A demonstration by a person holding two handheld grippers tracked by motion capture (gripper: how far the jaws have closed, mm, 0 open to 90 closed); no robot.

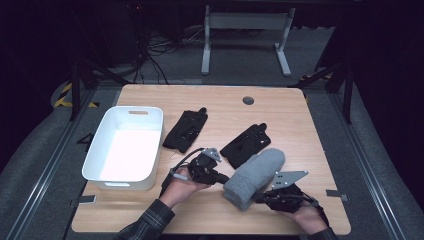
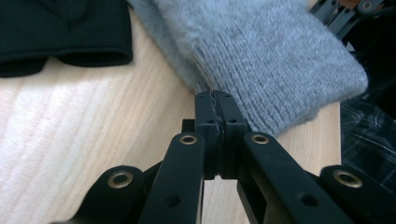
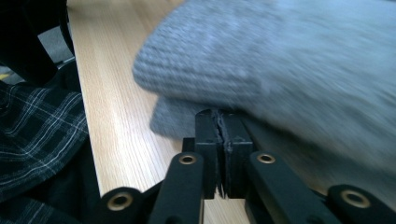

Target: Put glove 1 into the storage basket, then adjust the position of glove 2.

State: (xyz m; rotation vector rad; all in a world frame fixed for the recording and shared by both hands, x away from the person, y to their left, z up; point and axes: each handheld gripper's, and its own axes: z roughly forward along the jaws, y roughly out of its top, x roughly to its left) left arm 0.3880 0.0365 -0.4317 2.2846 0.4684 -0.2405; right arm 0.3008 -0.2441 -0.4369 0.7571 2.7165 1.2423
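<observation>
On the wooden tabletop point(image 1: 150, 210) a white bin point(image 1: 95, 159) stands at the far left, and two black gloves point(image 1: 186, 130) point(image 1: 247, 144) lie spread to its right. The left tongs point(image 1: 226, 178) are seen with their jaws pressed together, and their tips touch the near-left edge of the grey knitted sock point(image 1: 254, 176); whether a fold of knit is pinched cannot be told. The grey knitted sock is laid near the front edge of the tabletop, between the two tongs. Its long axis runs diagonally, from the ribbed end at the near left up to the rounded end at the far right. The right tongs point(image 1: 259, 198) are likewise pressed together, and their tips are set against the lower layer of the sock at its near end.
</observation>
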